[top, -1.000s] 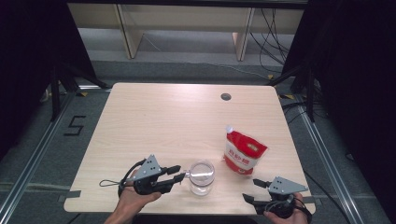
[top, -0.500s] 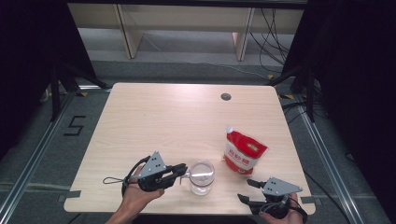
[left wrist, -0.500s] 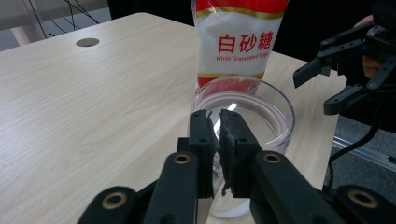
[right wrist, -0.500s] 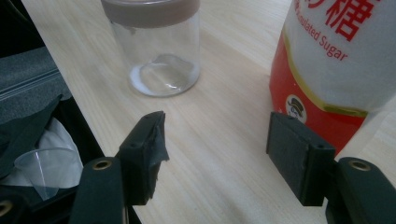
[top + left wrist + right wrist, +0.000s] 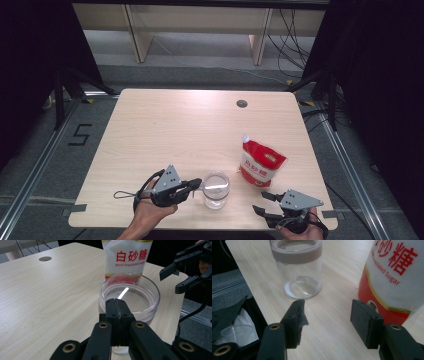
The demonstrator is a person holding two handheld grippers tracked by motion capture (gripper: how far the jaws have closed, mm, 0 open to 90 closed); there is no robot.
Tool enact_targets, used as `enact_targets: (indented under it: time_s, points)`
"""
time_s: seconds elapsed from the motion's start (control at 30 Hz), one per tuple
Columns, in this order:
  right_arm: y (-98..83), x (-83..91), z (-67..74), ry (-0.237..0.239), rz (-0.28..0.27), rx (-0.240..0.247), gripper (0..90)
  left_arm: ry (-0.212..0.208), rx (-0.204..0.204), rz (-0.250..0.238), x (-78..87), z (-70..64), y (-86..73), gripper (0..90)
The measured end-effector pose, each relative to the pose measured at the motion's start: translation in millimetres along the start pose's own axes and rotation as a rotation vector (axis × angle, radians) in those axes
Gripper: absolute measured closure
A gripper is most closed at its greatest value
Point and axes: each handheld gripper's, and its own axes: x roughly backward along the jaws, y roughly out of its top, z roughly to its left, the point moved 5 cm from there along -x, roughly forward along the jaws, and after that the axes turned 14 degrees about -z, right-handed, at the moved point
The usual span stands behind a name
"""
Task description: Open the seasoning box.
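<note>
Pale wood desk (image 5: 165,125) carrying glass jar (image 5: 216,189) near front edge, sugar pouch (image 5: 261,164) beside; left hand-held gripper (image 5: 196,183) pinching jar rim, right hand-held gripper (image 5: 265,204) closing, half-open, empty; grey floor, dark curtains.

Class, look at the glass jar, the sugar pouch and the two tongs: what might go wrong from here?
1. The left tongs are shut at the glass jar, seemingly pinching its rim; a thin-edge grip may slip or tip it.
2. The sugar pouch stands upright near the table's right side; a nudge from the right tongs, whose jaws have just been closing on nothing, might topple it.
</note>
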Motion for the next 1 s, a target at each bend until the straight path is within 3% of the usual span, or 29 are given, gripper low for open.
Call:
enact_targets:
  time_s: [0.07,0.13,0.2,0.27,0.33,0.37,0.5,0.53,0.57,0.6,1.0]
  points:
    - [1.7,-2.3,1.7,0.018,-0.012,0.002,49.9,-0.001,0.025,-0.011,-0.3,0.0,-1.2,89.4]
    - [2.8,-2.8,3.8,0.024,-0.009,-0.007,50.8,0.008,0.02,-0.008,0.4,0.1,-1.4,89.4]
    - [5.7,-6.0,5.8,0.031,-0.032,0.011,56.2,-0.002,0.015,-0.021,0.2,1.0,-1.7,89.4]
    - [8.7,-8.1,6.9,0.038,-0.039,0.036,60.0,0.003,0.037,-0.024,0.6,0.9,-2.5,89.4]
    - [11.2,-10.3,8.4,0.031,-0.048,0.034,63.5,0.002,0.023,-0.025,1.1,1.7,-2.5,89.4]
    - [12.7,-12.8,10.5,0.034,-0.054,0.01,66.5,0.004,0.025,-0.028,1.2,1.8,-2.7,89.3]
    - [15.8,-19.8,10.4,0.058,-0.076,0.021,69.4,-0.011,0.018,-0.035,1.6,2.8,-3.4,89.3]
    - [16.4,-23.6,11.0,0.061,-0.077,0.024,71.6,0.0,0.043,-0.039,1.8,2.4,-4.2,89.3]
    - [16.4,-23.6,11.0,0.061,-0.077,0.024,71.6,-0.009,0.022,-0.041,2.0,3.9,-4.1,89.3]
    - [17.6,-28.4,11.6,0.067,-0.089,0.054,73.3,-0.01,0.025,-0.046,2.2,4.0,-4.6,89.3]
    - [24.7,-48.7,19.3,0.095,-0.102,0.067,84.0,-0.006,0.05,-0.071,2.6,2.6,-6.7,89.4]
